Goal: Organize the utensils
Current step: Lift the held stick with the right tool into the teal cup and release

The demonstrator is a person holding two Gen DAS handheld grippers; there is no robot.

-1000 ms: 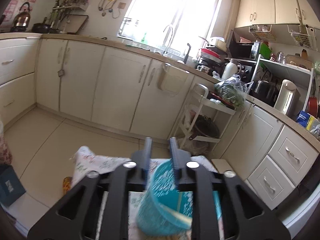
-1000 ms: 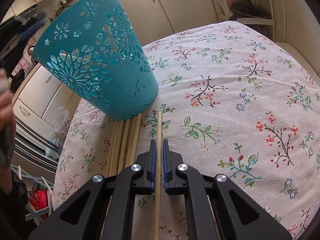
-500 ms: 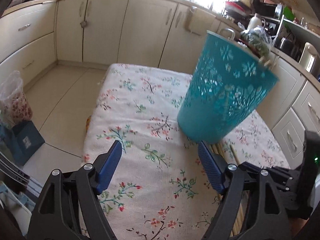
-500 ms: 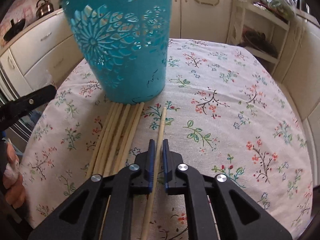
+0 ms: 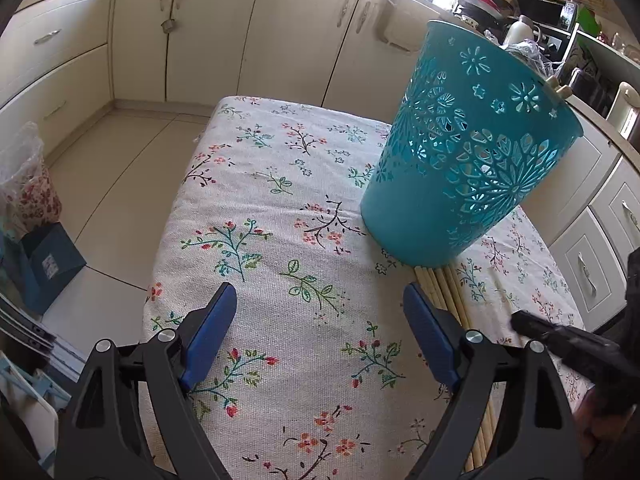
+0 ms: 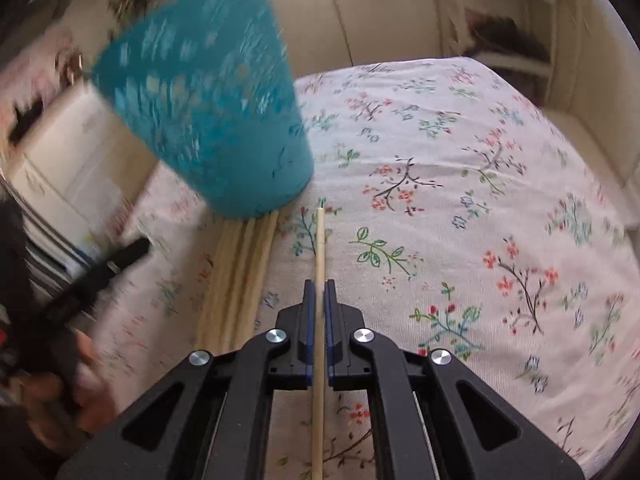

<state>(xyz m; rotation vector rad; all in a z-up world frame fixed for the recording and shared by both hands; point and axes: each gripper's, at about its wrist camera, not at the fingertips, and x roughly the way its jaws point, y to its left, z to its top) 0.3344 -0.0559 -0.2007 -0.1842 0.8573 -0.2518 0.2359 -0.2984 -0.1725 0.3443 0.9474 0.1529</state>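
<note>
Chopstick (image 6: pixel 320 248) pinched in right tongs (image 6: pixel 319 304), ready for teal basket (image 5: pixel 468 160); left tongs (image 5: pixel 320 332) empty, jaws opening, off basket.

Basket (image 5: pixel 460 168) stands on tablecloth (image 5: pixel 280 220), chopsticks (image 6: pixel 240 272) before it.

No words, brand names or numbers can be read in either view. The dark blue box (image 5: pixel 48 264) on the floor carries a small pale label, too small and blurred to make out. The teal basket (image 5: pixel 472 160) bears only cut-out flower patterns, and the cloth (image 5: pixel 280 208) over the desk only printed sprigs.
</note>
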